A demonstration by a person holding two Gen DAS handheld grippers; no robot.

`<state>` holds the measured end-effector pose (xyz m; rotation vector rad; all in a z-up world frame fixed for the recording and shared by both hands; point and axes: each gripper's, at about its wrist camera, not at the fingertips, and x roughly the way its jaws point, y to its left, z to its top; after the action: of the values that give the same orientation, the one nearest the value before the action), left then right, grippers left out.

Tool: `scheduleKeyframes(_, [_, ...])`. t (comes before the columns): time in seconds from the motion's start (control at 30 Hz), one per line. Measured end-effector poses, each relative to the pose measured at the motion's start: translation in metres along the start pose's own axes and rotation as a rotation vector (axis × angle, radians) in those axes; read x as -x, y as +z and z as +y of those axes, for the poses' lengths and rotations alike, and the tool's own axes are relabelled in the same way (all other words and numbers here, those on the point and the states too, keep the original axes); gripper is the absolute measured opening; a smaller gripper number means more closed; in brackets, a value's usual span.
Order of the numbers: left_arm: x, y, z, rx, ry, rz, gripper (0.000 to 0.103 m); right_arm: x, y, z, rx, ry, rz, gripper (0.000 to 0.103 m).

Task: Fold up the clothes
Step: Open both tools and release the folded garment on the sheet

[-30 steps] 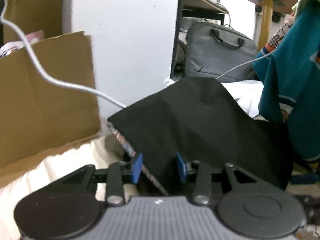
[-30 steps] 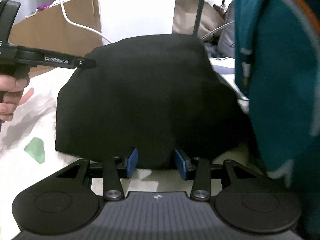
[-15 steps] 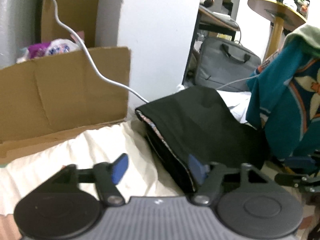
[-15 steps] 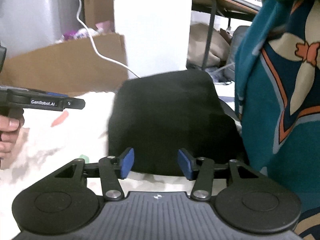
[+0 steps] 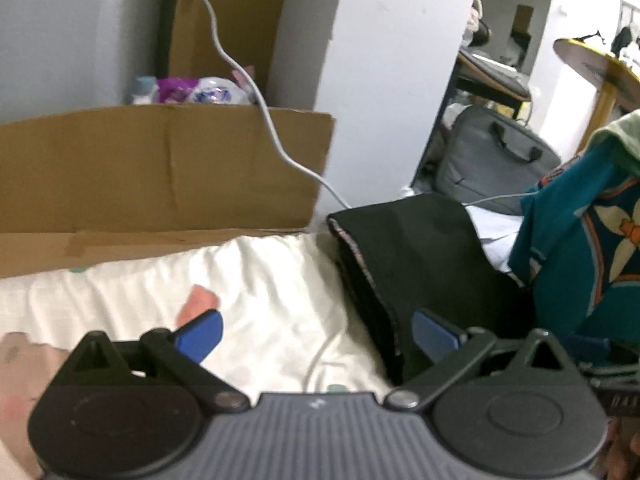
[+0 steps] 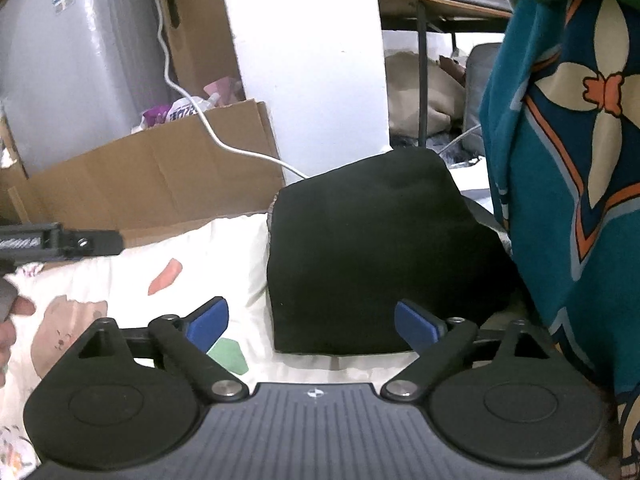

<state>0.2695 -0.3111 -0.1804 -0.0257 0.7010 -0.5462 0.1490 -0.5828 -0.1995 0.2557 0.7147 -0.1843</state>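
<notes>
Container: we list one cardboard box (image 5: 160,168), open-topped, standing behind the bed against the white pillar (image 5: 380,80). In it we see purple and white plastic packets (image 5: 200,92); we cannot read them. A white cable (image 5: 256,92) hangs down across the box and runs to the bed.

Task item: a folded black garment (image 6: 380,248), lying on the cream printed bedsheet (image 5: 260,288) at its far right, close to the box and just beside a hanging teal patterned cloth (image 6: 572,200).

Tools: the left gripper (image 5: 316,338) has its jaws spread wide, having just been opening, over bare sheet with only the garment's patterned edge (image 5: 360,256) near its right pad. The right gripper (image 6: 312,324) is likewise spread, its jaws having just been opening; the garment's near edge lies beyond them, not pinched.

Left view only: a grey bag (image 5: 492,160), a round wooden table (image 5: 600,68), the garment's layered side.

Right view only: a grey appliance (image 6: 68,64), the left gripper from the side, a person's fingers (image 6: 16,312) at the left margin, and a bear print (image 6: 64,332) on the sheet.
</notes>
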Motion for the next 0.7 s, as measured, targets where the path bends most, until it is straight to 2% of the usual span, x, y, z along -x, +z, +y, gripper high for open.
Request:
scheduleKeyframes(0.13, [0.019, -0.005, 0.007, 0.034, 0.029, 0.015, 0.102, 0.003, 0.002, 0.003, -0.03, -0.036, 0.004, 0.102])
scheduleKeyframes(0.3, [0.04, -0.014, 0.016, 0.006, 0.083, 0.067, 0.102, 0.004, -0.001, 0.005, -0.07, -0.042, 0.034, 0.102])
scheduleKeyframes(0.43, [0.066, -0.02, 0.034, 0.071, 0.1, 0.094, 0.102, 0.008, 0.0, 0.013, -0.088, -0.053, 0.053, 0.102])
scheduleKeyframes(0.63, [0.121, -0.02, 0.056, 0.068, 0.148, 0.071, 0.102, 0.031, 0.015, 0.046, -0.028, 0.011, 0.074, 0.102])
scheduleKeyframes(0.7, [0.142, -0.02, 0.063, 0.064, 0.171, 0.058, 0.102, 0.045, 0.023, 0.056, 0.001, 0.015, 0.053, 0.102])
